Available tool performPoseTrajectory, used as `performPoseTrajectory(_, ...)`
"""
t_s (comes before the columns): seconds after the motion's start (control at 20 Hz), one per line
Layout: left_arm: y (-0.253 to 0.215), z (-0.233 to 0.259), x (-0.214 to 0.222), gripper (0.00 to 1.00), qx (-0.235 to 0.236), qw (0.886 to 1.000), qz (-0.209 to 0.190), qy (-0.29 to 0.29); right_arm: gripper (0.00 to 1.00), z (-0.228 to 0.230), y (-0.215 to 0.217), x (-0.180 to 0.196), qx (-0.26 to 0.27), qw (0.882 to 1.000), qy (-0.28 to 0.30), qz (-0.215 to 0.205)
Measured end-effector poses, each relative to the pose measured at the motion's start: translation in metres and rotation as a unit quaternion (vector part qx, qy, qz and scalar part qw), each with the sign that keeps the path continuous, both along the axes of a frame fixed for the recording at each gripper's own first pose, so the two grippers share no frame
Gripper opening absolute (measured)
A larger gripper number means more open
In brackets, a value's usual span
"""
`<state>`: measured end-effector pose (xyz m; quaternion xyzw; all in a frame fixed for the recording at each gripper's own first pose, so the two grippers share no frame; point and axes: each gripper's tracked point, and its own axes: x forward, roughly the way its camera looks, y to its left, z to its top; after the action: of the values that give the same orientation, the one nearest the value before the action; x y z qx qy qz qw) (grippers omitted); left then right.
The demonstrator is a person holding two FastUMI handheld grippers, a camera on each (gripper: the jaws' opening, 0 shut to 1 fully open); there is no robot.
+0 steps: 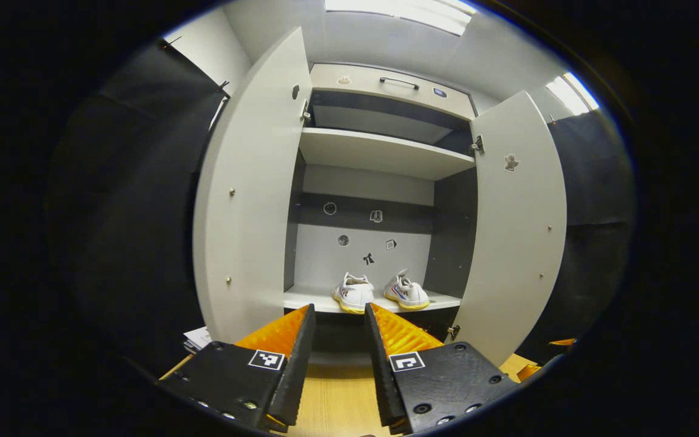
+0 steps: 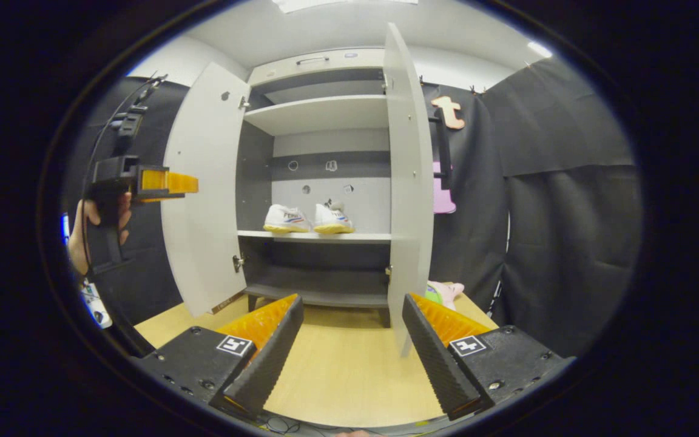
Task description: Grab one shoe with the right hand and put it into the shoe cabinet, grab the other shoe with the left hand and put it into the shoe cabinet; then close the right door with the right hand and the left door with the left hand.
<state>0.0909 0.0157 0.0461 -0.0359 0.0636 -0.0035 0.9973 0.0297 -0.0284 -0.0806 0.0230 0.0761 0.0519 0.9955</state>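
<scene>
Shoe cabinet [image 1: 380, 152]: pale grey, both doors standing wide; left door [image 1: 246, 200] and right door [image 1: 516, 230] swung outward in the left gripper view; a handle on the top panel; small stickers on the back wall, their designs too small to make out

Shoes: two white shoes with yellow soles, side by side on the middle shelf [image 1: 440, 299], toes inward, heels toward the camera; left shoe [image 1: 354, 292], right shoe [image 1: 406, 291]. In the right gripper view the same pair [image 2: 308, 219] sat on that shelf, with red and blue side markings; lettering there was not legible

Left gripper [image 1: 337, 321]: fingers parted, nothing between them, held in front of the cabinet above a wooden floor [image 1: 337, 394]; square coded markers on both finger bases

Right gripper [image 2: 352, 315]: fingers spread wide, empty, facing the edge of the right door [image 2: 409, 182]

Also seen from the right gripper view: the other gripper [image 2: 167, 182] held in a hand [image 2: 85, 233] beside the left door [image 2: 204, 188]; a pink item [image 2: 446, 291] on the floor behind the right door
</scene>
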Motion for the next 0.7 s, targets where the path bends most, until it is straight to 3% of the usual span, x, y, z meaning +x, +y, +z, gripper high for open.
performPoseTrajectory(0.05,0.001,-0.003,-0.011,0.39,0.001,1.0,0.001,-0.001,1.0,0.005,0.004,-0.002,-0.003,1.0,-0.005,0.003)
performPoseTrajectory(0.1,0.001,-0.005,-0.021,0.57,0.003,1.0,0.003,-0.003,1.0,0.008,0.006,-0.005,-0.005,1.0,-0.009,0.005)
performPoseTrajectory(0.25,-0.006,-0.012,-0.052,0.76,0.037,0.999,-0.003,-0.008,1.0,0.017,0.015,-0.013,-0.008,1.0,-0.016,0.015)
performPoseTrajectory(0.35,-0.012,-0.012,-0.067,0.79,0.061,0.998,0.002,-0.026,1.0,0.024,0.017,-0.017,-0.004,1.0,-0.018,0.019)
performPoseTrajectory(0.55,-0.034,-0.032,-0.093,0.93,0.029,0.999,-0.023,-0.027,1.0,0.04,0.002,-0.015,0.004,1.0,-0.025,-0.002)
performPoseTrajectory(0.7,-0.034,-0.044,-0.099,0.94,0.027,0.999,-0.024,-0.029,1.0,0.06,-0.025,-0.008,0.003,0.999,-0.041,-0.03)
